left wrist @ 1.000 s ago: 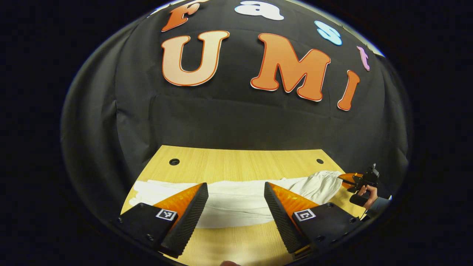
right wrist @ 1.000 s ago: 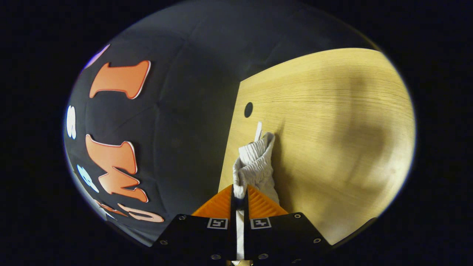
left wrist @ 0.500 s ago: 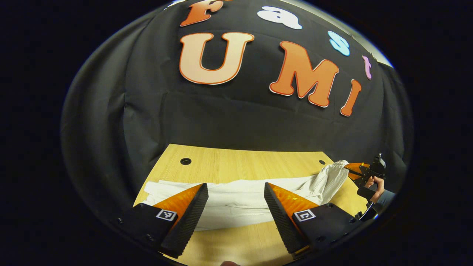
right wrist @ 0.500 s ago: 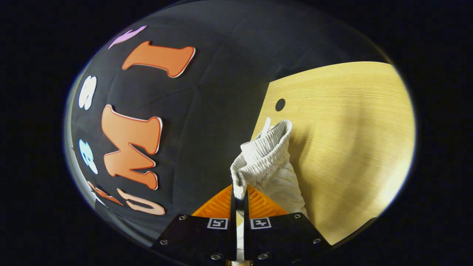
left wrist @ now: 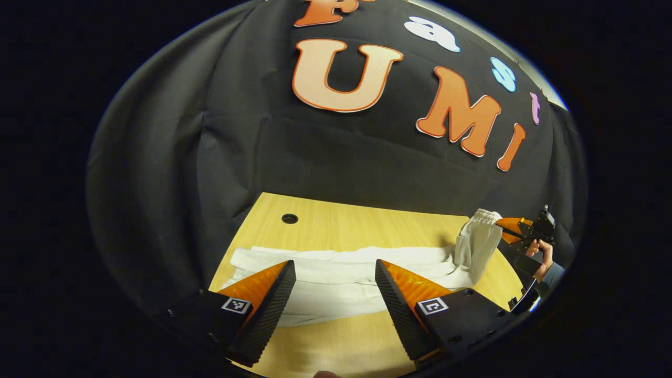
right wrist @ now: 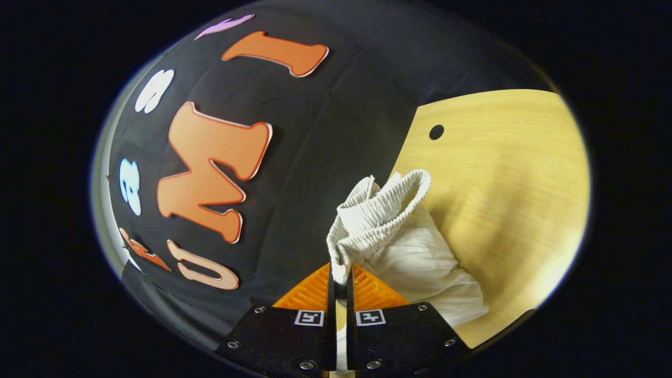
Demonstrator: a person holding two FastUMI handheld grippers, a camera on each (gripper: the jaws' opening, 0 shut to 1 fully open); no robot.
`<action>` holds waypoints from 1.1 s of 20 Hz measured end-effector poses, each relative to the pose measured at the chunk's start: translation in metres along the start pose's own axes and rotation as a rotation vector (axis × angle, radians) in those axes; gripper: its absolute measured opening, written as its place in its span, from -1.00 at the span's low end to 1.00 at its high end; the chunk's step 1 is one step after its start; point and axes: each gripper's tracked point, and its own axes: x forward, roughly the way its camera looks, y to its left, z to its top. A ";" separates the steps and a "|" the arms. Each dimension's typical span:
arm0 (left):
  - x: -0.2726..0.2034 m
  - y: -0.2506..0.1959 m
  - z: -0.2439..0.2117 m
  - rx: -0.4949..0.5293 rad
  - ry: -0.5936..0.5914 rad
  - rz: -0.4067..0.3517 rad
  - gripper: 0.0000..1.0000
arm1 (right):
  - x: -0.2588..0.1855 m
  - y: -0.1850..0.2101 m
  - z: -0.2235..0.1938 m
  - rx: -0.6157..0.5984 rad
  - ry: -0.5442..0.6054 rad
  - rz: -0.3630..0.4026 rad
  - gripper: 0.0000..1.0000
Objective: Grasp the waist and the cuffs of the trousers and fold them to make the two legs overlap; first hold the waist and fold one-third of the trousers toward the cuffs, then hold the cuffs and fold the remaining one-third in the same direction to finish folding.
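Right tongs (right wrist: 340,278) clamped the white trousers' elastic waist (right wrist: 378,207), lifted lower centre; left tongs (left wrist: 336,286) gaped. We judged the waist fold begun; next, carry it cuffward.

White trousers (left wrist: 341,273) lie lengthwise across the table (left wrist: 336,226); elastic waist (right wrist: 378,210) lifted off it, bunched.

We are seeing a light wooden counter (left wrist: 336,231) stretching ahead of the left tool, with a round dark hole (left wrist: 289,218) lying ahead and slightly left of it. Ahead and right of the right tool, another hole (right wrist: 436,132) is sitting near the counter's edge.
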 end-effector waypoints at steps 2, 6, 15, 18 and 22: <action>-0.001 0.012 -0.005 -0.029 0.009 0.010 0.98 | 0.009 0.013 -0.024 -0.019 0.021 0.007 -0.84; -0.001 0.035 -0.018 -0.069 0.039 0.037 0.99 | 0.029 0.023 -0.084 -0.074 0.112 -0.025 -0.84; 0.011 0.058 -0.060 -0.280 0.166 0.024 1.00 | 0.032 0.031 -0.137 -0.167 0.349 -0.048 -0.28; 0.020 0.066 -0.083 -0.412 0.222 0.017 0.99 | 0.027 0.033 -0.140 -0.203 0.336 -0.048 -0.19; 0.028 0.074 -0.116 -0.650 0.290 -0.003 0.99 | 0.017 0.030 -0.114 -0.233 0.284 -0.059 0.15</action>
